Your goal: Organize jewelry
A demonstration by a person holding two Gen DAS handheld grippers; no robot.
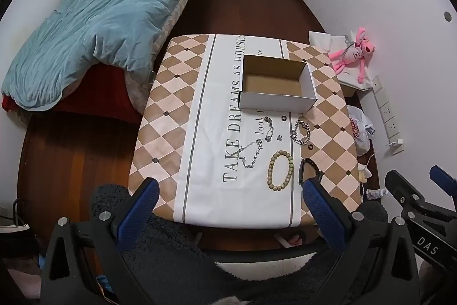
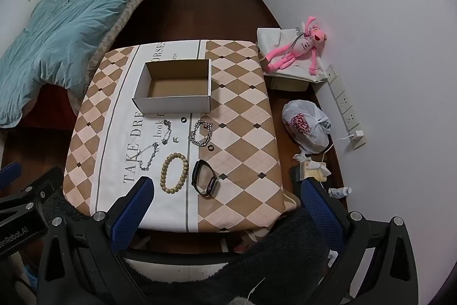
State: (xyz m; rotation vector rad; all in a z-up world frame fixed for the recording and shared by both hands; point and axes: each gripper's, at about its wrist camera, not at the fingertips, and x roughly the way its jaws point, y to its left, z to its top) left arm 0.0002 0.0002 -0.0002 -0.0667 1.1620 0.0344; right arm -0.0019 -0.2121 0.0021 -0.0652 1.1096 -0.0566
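An open empty cardboard box (image 1: 275,83) (image 2: 174,86) stands on the table. In front of it lie a bead bracelet (image 1: 280,171) (image 2: 174,173), a black watch (image 2: 204,178) (image 1: 310,166), a chunky silver chain bracelet (image 1: 300,132) (image 2: 200,133), thin silver chains (image 1: 251,154) (image 2: 147,156) (image 2: 167,130), a small charm (image 2: 175,139) and two small dark rings (image 2: 183,120) (image 2: 210,148). My left gripper (image 1: 228,188) is open and empty above the table's near edge. My right gripper (image 2: 225,188) is open and empty, also at the near edge.
The table (image 1: 177,93) has a checked cloth. A bed with a blue duvet (image 1: 100,25) is on the left. A pink plush toy (image 2: 297,48), a plastic bag (image 2: 305,128) and wall sockets (image 2: 345,108) are on the right.
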